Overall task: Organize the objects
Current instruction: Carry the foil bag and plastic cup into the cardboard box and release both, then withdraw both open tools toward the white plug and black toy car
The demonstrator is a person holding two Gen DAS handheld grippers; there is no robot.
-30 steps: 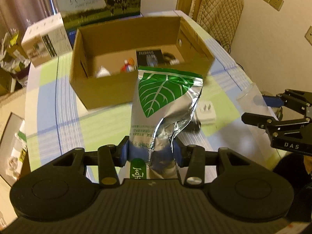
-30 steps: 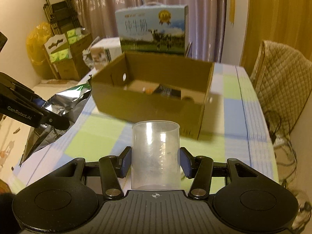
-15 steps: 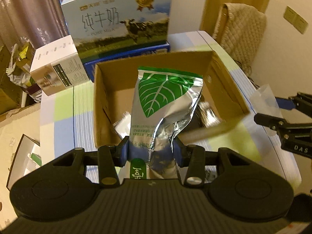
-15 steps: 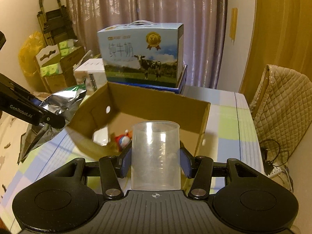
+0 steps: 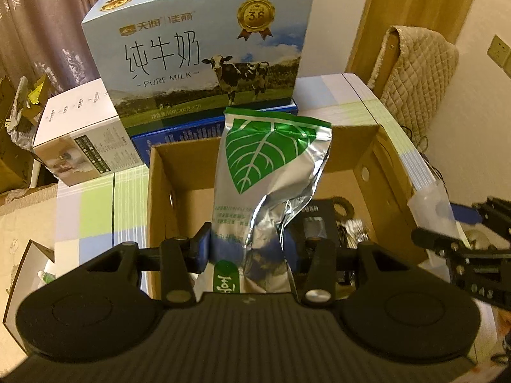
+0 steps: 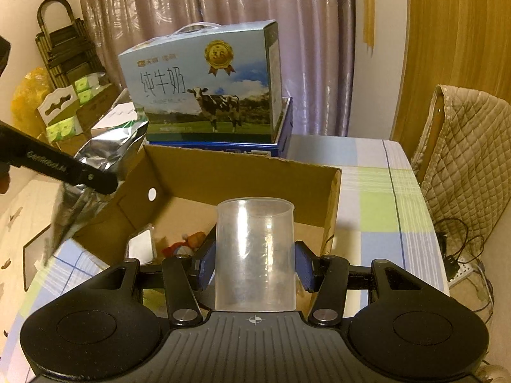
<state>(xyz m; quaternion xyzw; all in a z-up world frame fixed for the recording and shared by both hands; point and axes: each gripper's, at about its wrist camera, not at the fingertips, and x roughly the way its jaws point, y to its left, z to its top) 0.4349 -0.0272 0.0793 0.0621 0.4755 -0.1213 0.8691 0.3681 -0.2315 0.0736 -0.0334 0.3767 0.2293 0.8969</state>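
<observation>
My left tongs (image 5: pixel 247 250) grip the foil pouch (image 5: pixel 271 172) and my right tongs (image 6: pixel 254 263) clamp the clear cup (image 6: pixel 254 255), both above the cardboard box (image 6: pixel 242 172) ahead, so next I should lower and release them inside.

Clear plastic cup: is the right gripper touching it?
Touching. The right wrist view shows the right gripper with both blue pads pressed against the clear plastic cup's sides, holding it upright above the cardboard box.

crumpled silver foil pouch (image 5: pixel 271 172) with green leaf print, upright; clear plastic cup (image 6: pixel 254 255), upright; both above open cardboard box (image 6: pixel 255 172).
</observation>
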